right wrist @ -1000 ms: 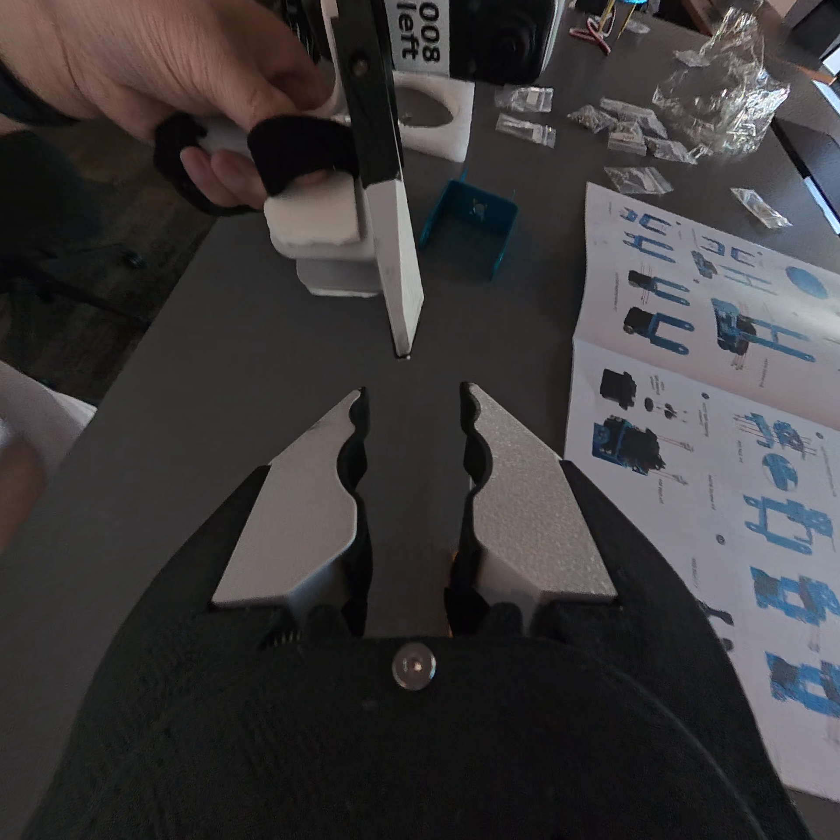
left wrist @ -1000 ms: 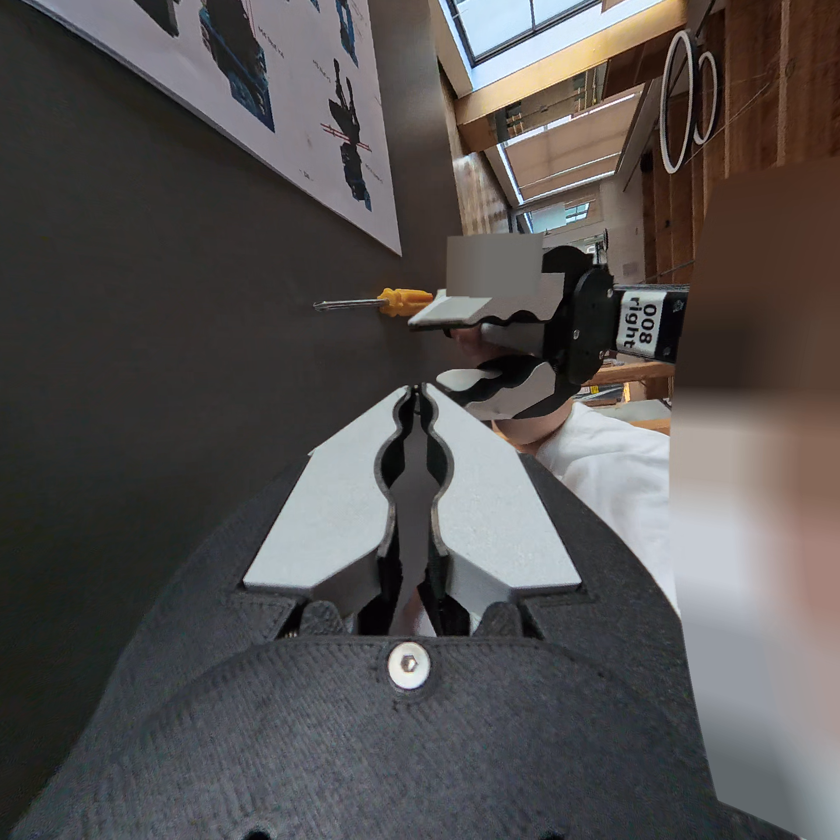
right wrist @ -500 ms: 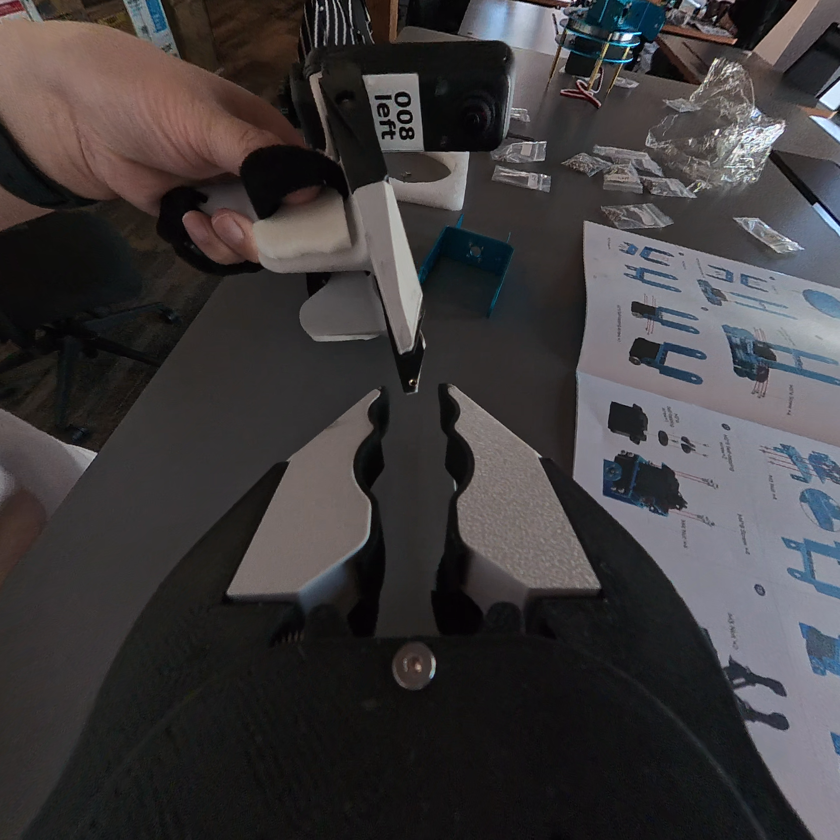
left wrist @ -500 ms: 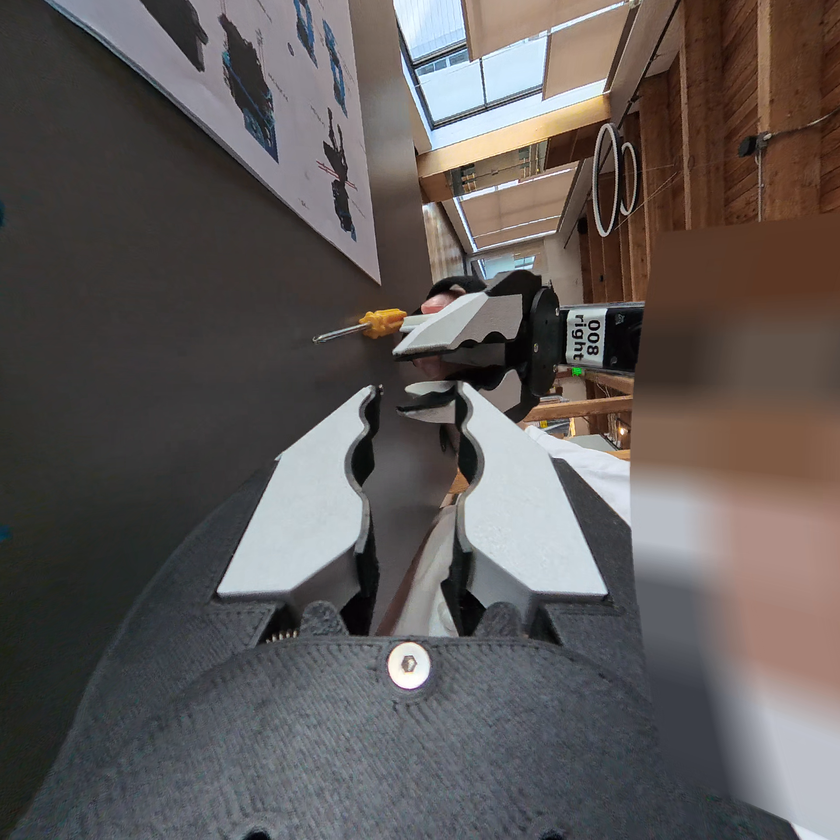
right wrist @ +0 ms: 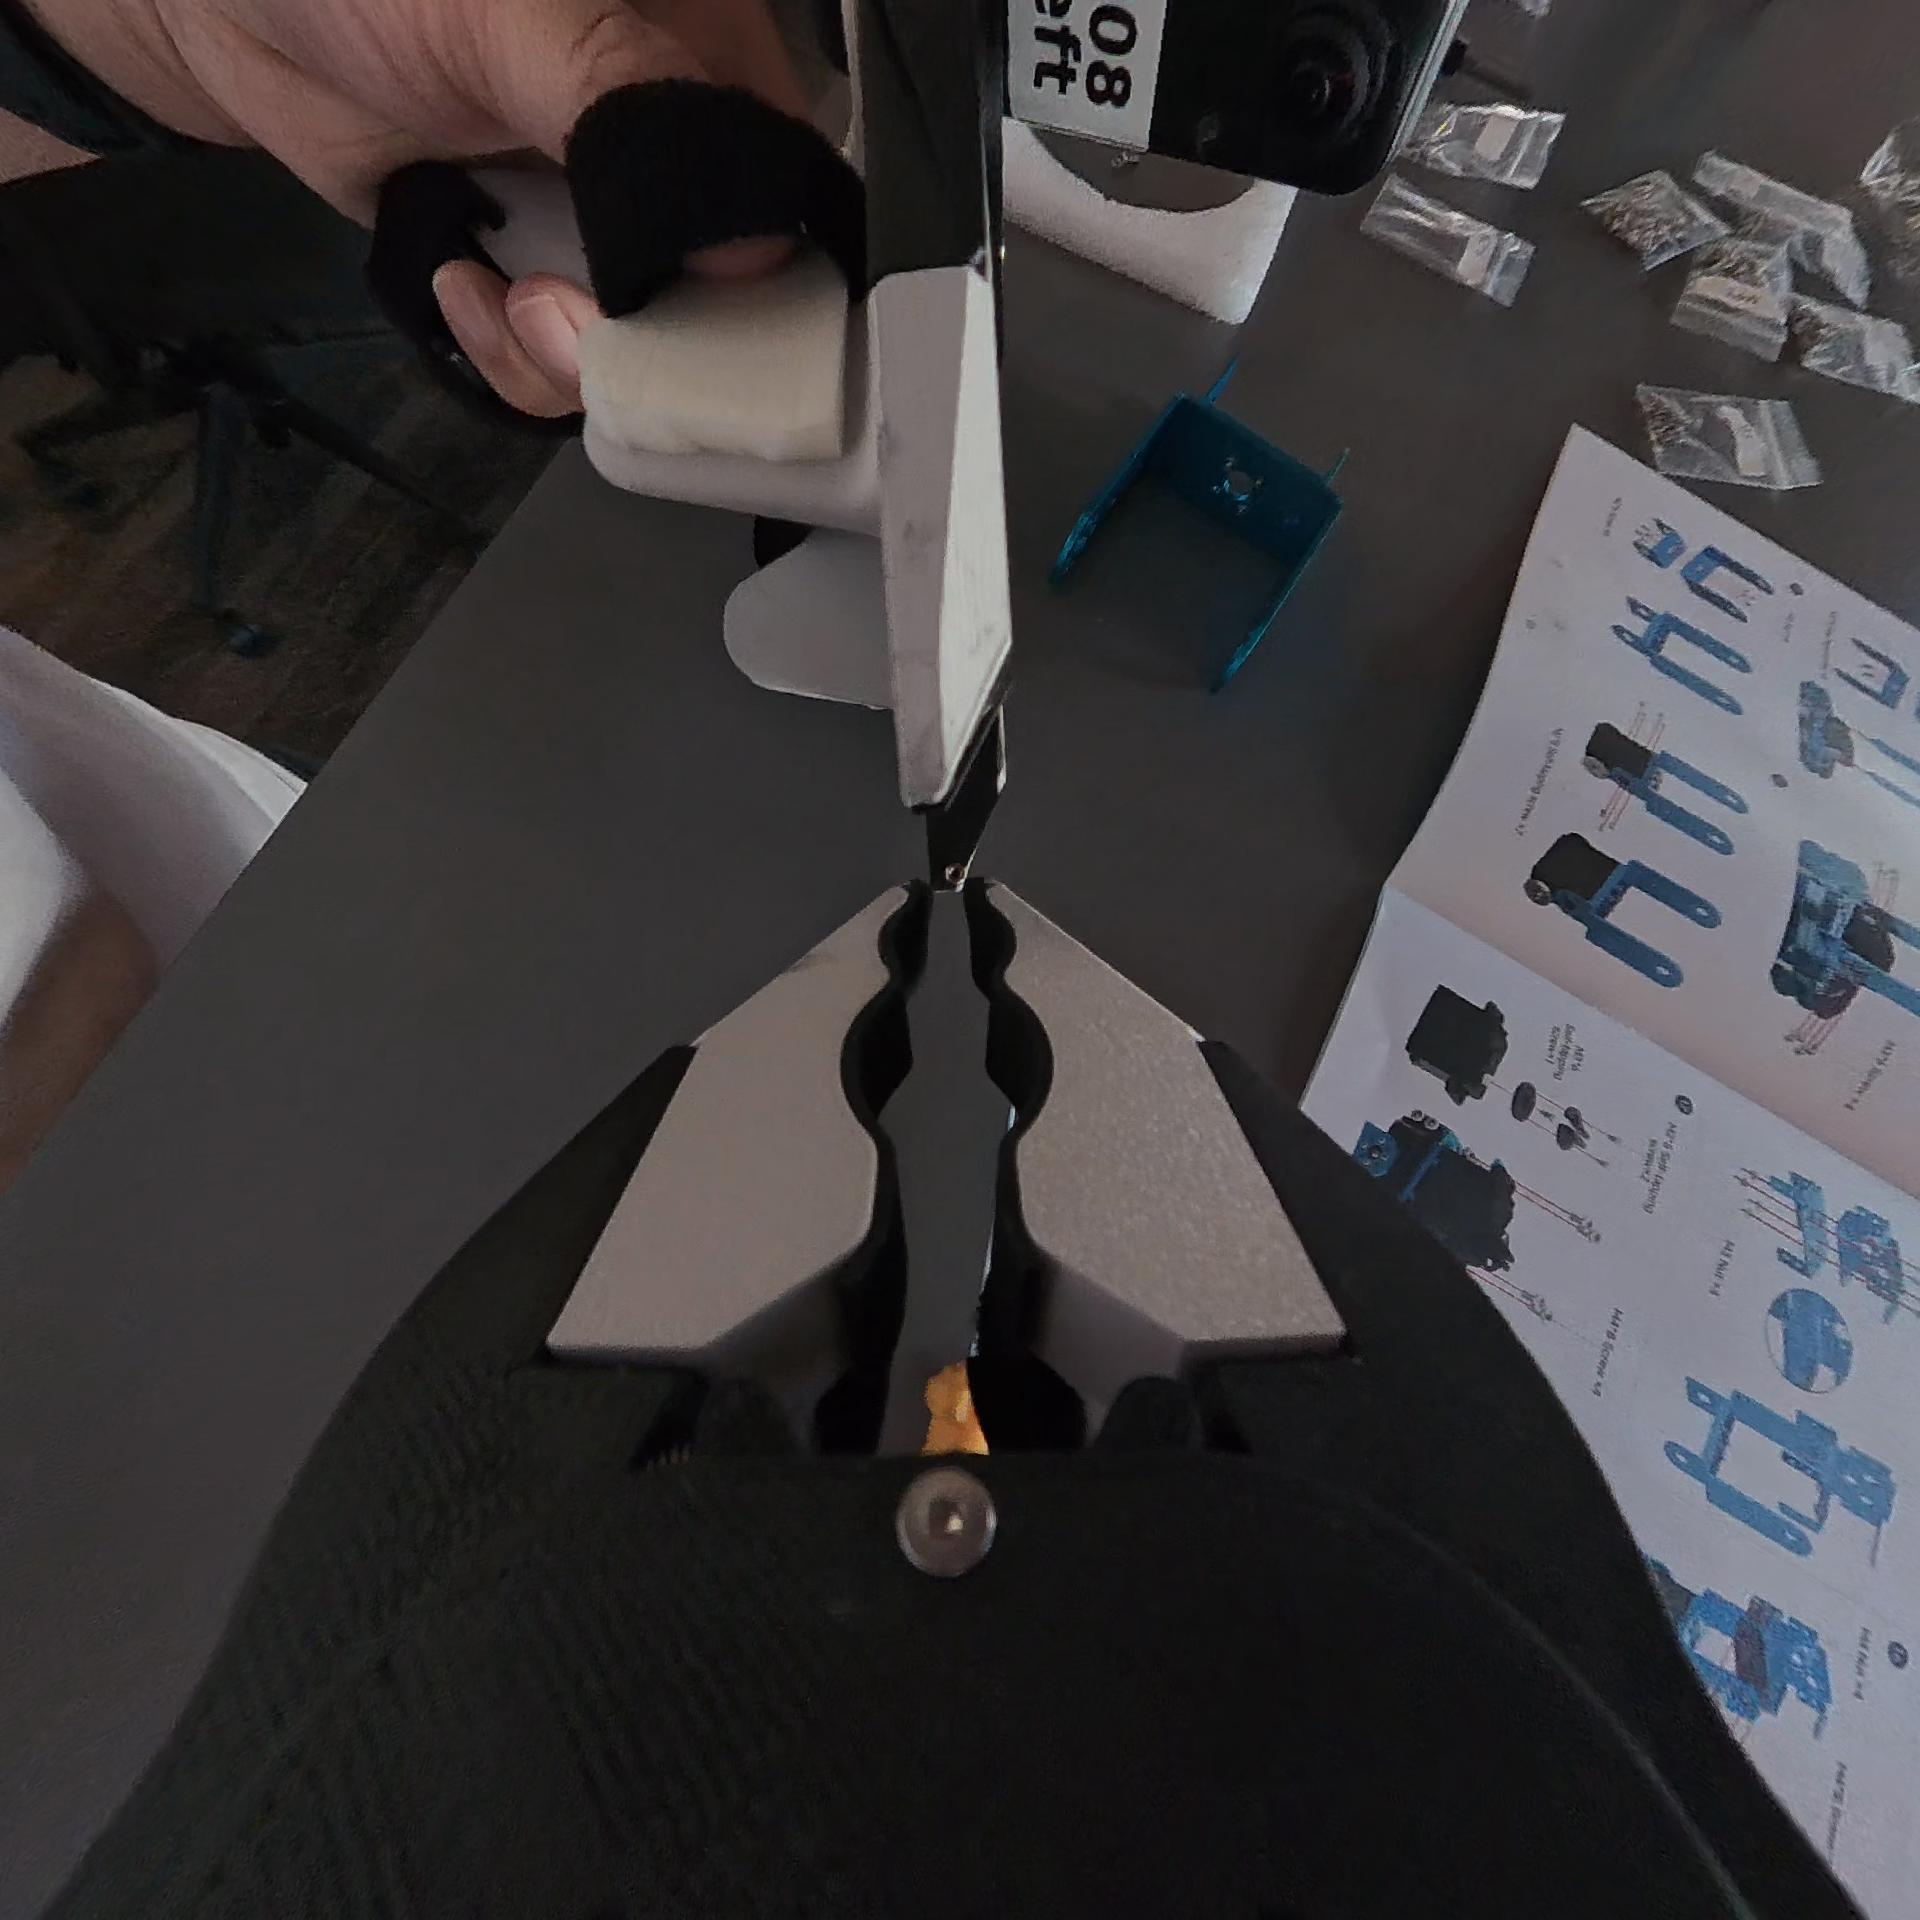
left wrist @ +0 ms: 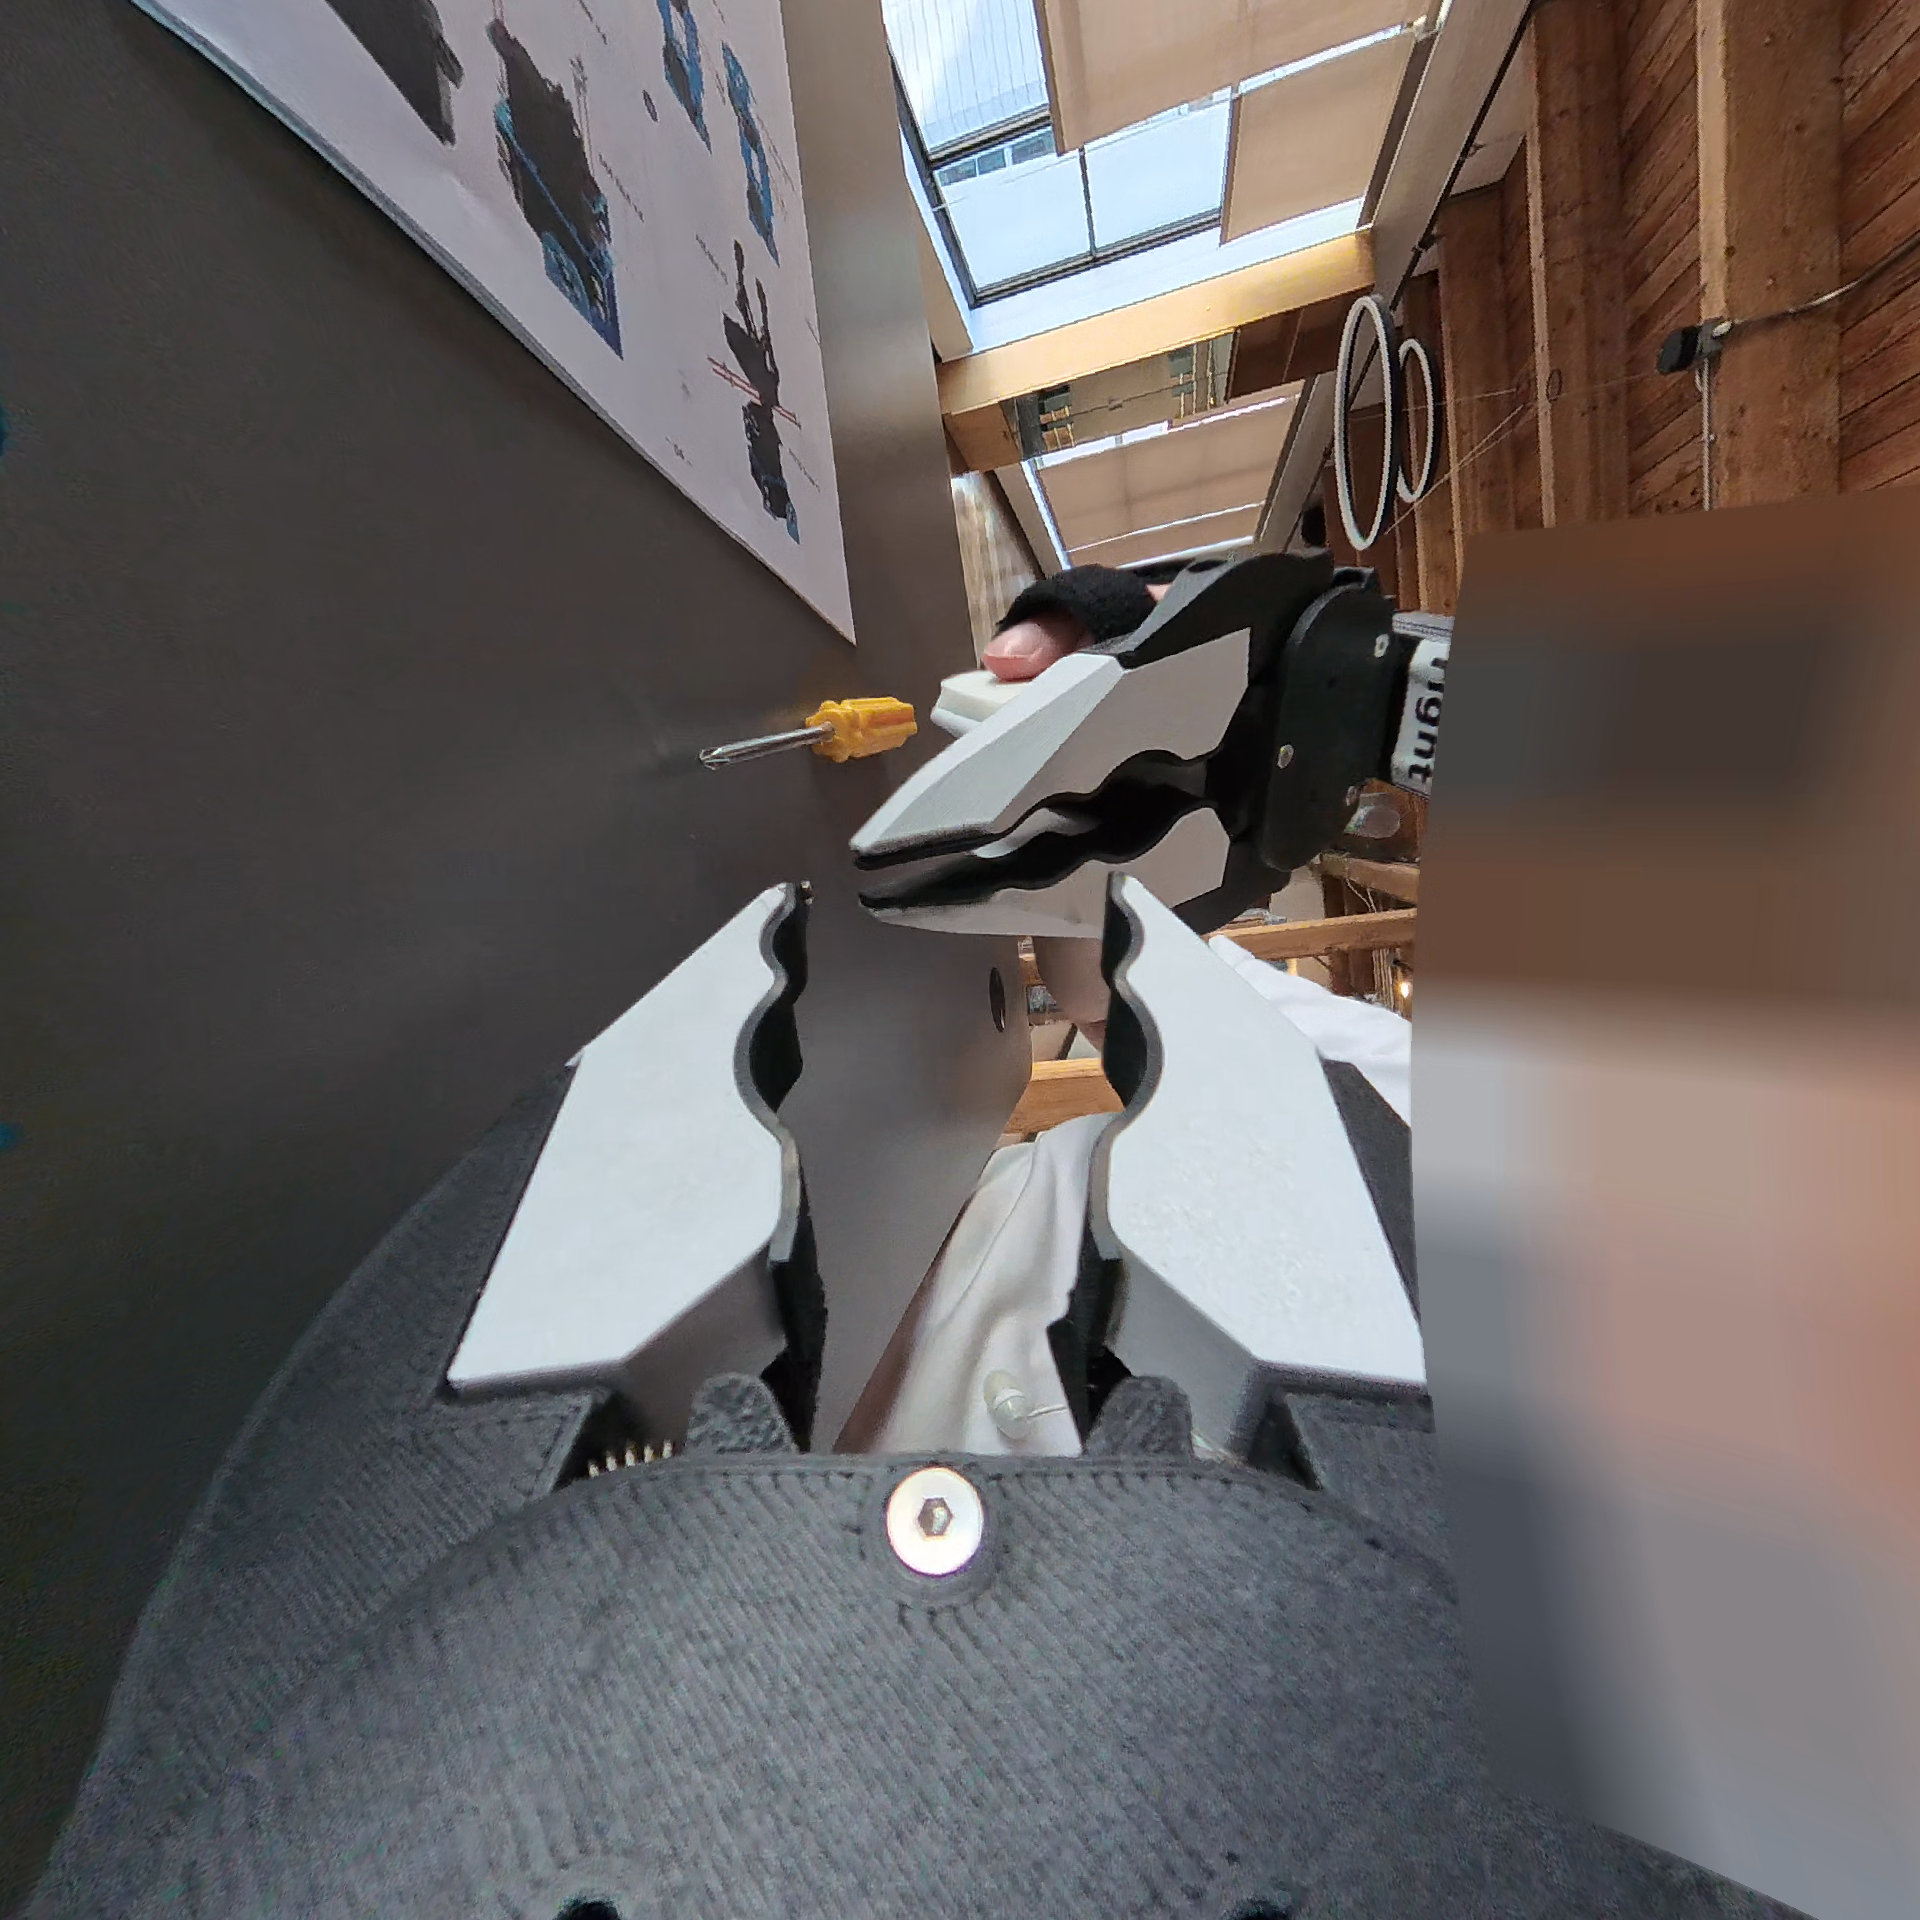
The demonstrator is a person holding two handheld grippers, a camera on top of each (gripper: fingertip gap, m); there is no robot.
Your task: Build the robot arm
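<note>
My left gripper [left wrist: 954,888] is open and tilted on its side above the dark grey table [left wrist: 312,727]. A tiny metal screw [left wrist: 803,889] sits at the tip of its left finger. My right gripper [right wrist: 948,889] is shut or nearly so, with its tips right at that screw [right wrist: 951,875]; I cannot tell if it grips it. In the left wrist view the right gripper [left wrist: 868,868] points between my open fingers. In the right wrist view the left gripper [right wrist: 961,821] shows edge-on, held by a hand [right wrist: 416,125]. A yellow-handled screwdriver [left wrist: 831,732] lies on the table beyond.
A blue metal U-bracket [right wrist: 1205,551] stands on the table behind the left gripper. An open instruction sheet [right wrist: 1662,987] lies to the right. Several small clear bags of parts [right wrist: 1725,291] and a white foam block [right wrist: 1174,229] lie at the back. The table edge runs along the left. My left and right fingertips are right by each other.
My left gripper has opened from shut to wide open. My right gripper has closed from open to nearly shut and moved up to the left gripper's fingertip with the screw.
</note>
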